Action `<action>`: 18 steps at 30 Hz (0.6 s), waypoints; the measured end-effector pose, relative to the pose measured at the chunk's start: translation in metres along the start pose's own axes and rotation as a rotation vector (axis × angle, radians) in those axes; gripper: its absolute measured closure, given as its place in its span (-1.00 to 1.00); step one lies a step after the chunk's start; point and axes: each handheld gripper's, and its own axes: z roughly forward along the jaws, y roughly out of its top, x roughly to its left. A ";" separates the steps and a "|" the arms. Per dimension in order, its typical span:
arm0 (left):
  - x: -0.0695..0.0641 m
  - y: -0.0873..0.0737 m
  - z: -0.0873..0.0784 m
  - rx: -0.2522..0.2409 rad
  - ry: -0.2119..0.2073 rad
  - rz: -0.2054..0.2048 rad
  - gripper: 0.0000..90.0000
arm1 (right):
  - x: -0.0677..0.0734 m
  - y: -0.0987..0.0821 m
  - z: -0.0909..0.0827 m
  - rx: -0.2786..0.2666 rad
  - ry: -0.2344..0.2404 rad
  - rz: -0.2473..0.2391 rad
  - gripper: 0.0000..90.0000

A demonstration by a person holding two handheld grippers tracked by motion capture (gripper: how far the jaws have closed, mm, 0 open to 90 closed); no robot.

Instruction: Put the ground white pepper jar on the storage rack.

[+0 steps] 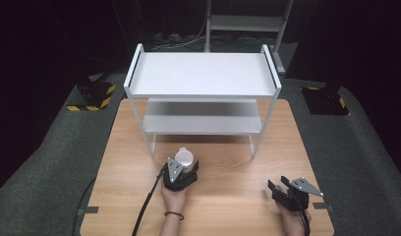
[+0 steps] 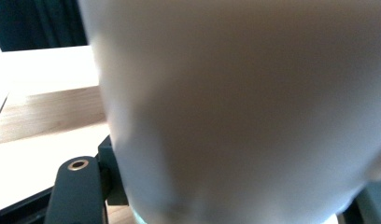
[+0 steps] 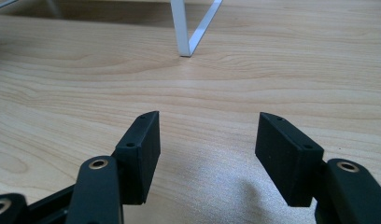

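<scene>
A white cup [image 1: 184, 158] stands on the wooden table [image 1: 228, 211] just in front of the white two-tier shelf rack [image 1: 203, 73]. My left gripper [image 1: 182, 168] is shut on the cup from the near side. In the left gripper view the cup's pale wall [image 2: 235, 107] looms close and blurred, with one black finger [image 2: 76, 186] pressed against its lower left. My right gripper [image 1: 277, 183] rests low over the table's front right part, well apart from the cup. Its jaws [image 3: 209, 154] stand open over bare wood with nothing between them.
The rack's front legs [image 3: 181, 32] reach the table ahead of my right gripper. Its lower shelf [image 1: 203, 124] sits just above the tabletop behind the cup. Grey padded floor surrounds the table, and black-and-yellow blocks [image 1: 93, 96] lie to the far left and right.
</scene>
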 end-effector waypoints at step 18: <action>0.010 0.046 -0.035 -0.034 -0.107 0.020 -0.31 | 0.003 0.003 0.002 0.015 -0.012 -0.010 -0.10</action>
